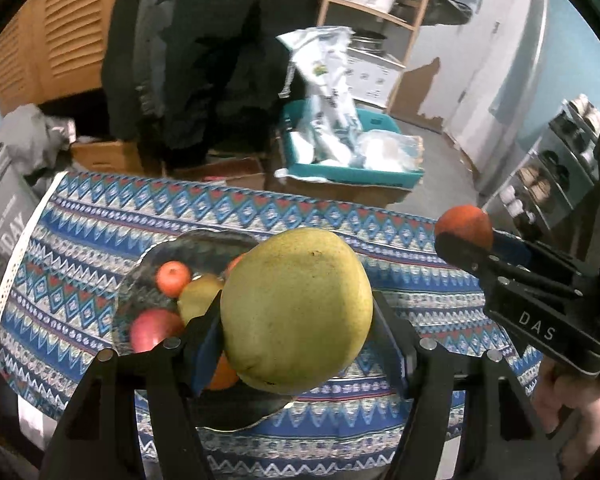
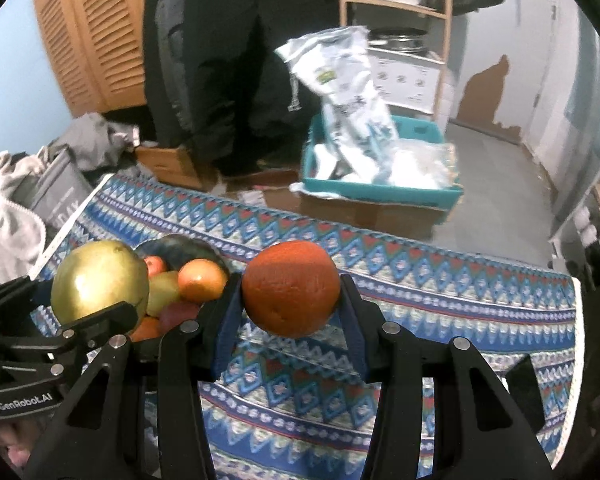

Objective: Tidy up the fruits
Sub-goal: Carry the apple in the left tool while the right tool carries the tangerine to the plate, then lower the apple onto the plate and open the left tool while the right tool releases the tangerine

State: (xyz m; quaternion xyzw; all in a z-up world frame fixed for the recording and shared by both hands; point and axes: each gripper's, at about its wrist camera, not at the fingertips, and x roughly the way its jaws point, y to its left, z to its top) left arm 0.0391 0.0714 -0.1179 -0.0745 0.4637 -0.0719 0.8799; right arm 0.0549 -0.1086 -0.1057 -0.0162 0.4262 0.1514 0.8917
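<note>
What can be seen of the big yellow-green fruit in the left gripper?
The big yellow-green fruit is a large round fruit, likely a pomelo or mango, with smooth, faintly speckled skin and a small dark spot near its top. It is whole and looks unbruised. The left gripper clamps it between its blue-padded fingers, held in the air over the dark bowl of smaller fruit. Only the pads touch it.

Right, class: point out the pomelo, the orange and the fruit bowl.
Pomelo (image 1: 296,312): left wrist view, middle of its rind.
Orange (image 2: 291,288): right wrist view, middle of its peel.
Bowl (image 1: 196,244): left wrist view, far rim.
</note>
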